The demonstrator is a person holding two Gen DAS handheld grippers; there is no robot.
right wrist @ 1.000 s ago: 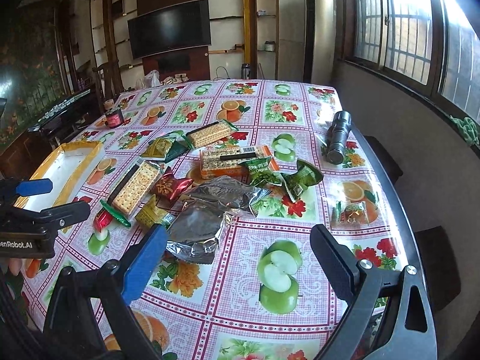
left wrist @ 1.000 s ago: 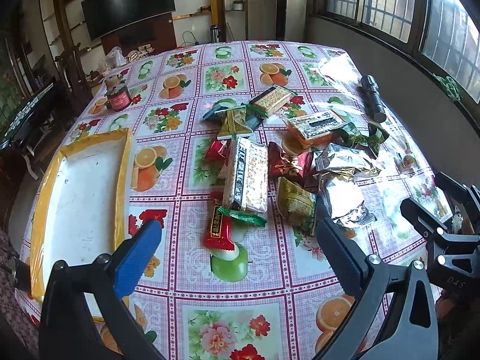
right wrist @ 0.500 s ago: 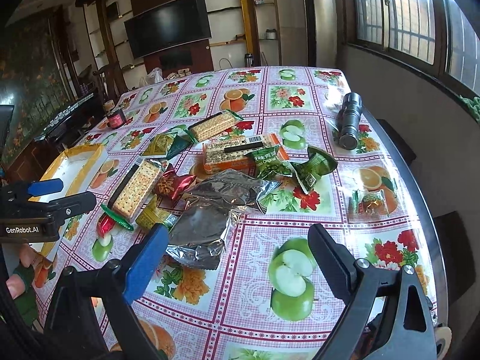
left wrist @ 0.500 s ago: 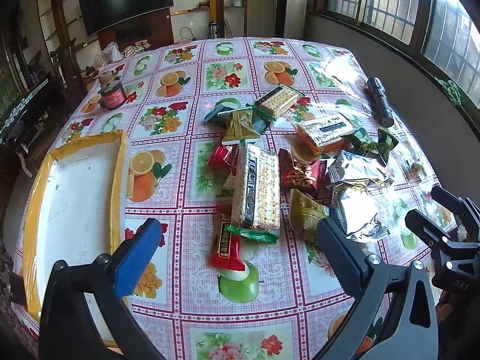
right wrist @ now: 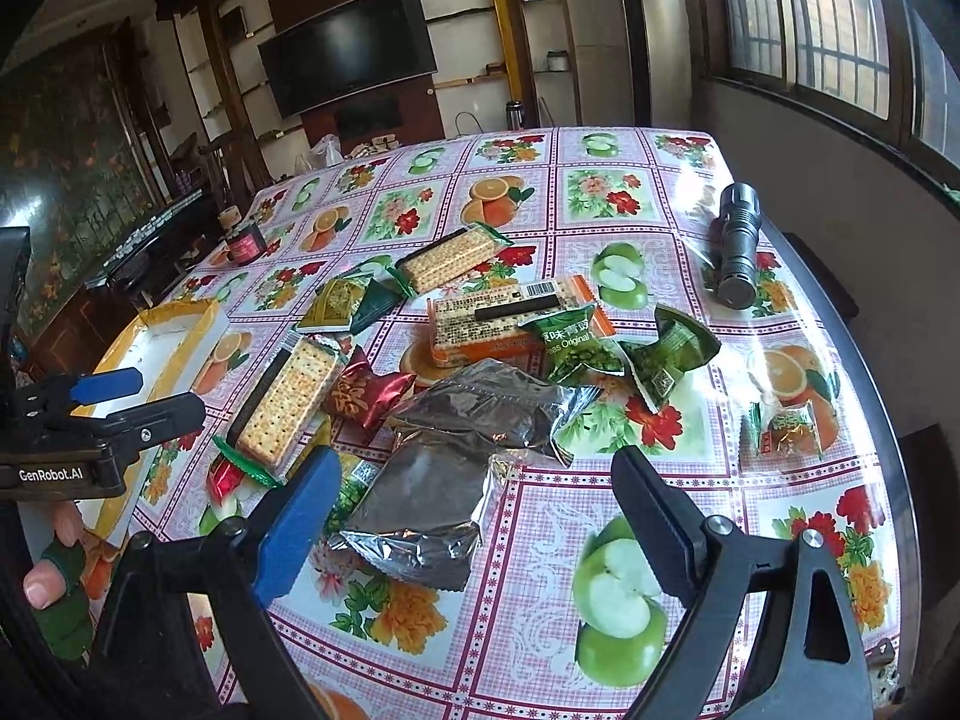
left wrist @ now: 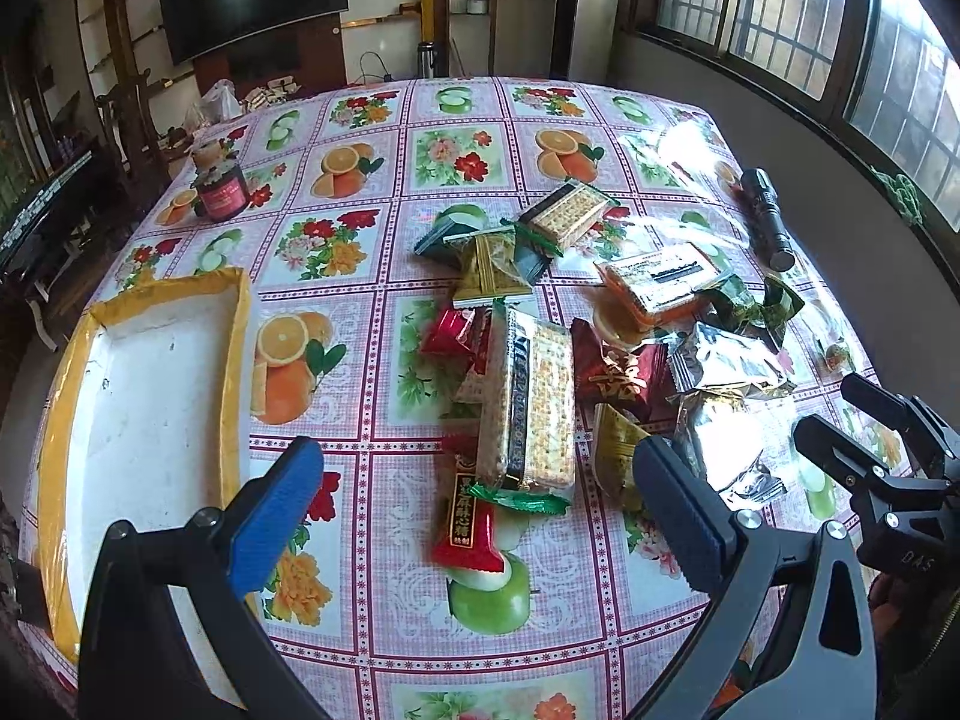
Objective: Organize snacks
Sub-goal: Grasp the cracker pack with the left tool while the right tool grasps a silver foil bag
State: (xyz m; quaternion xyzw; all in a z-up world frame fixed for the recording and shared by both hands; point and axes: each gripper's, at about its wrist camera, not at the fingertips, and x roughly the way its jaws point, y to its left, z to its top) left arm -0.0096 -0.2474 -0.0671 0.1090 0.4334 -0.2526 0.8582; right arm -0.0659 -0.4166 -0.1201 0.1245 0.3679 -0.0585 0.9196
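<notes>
A heap of snack packets lies mid-table on the fruit-print cloth. It includes a long cracker pack, a red candy packet, an orange biscuit pack, green pea bags and crumpled silver foil bags. My left gripper hovers open above the cracker pack's near end, touching nothing. My right gripper hangs above the silver foil bag with its jaws wide and closing; the pads press on nothing. A white tray with a yellow rim sits at the left and holds no snacks.
A black flashlight lies near the right edge of the table. A red-labelled jar stands at the far left. One small wrapped candy lies apart on the right. A person's fingers hold the left gripper's handle.
Both grippers have drifted forward and slightly down toward the snack heap. The right jaws have narrowed a little. No packet has moved.
</notes>
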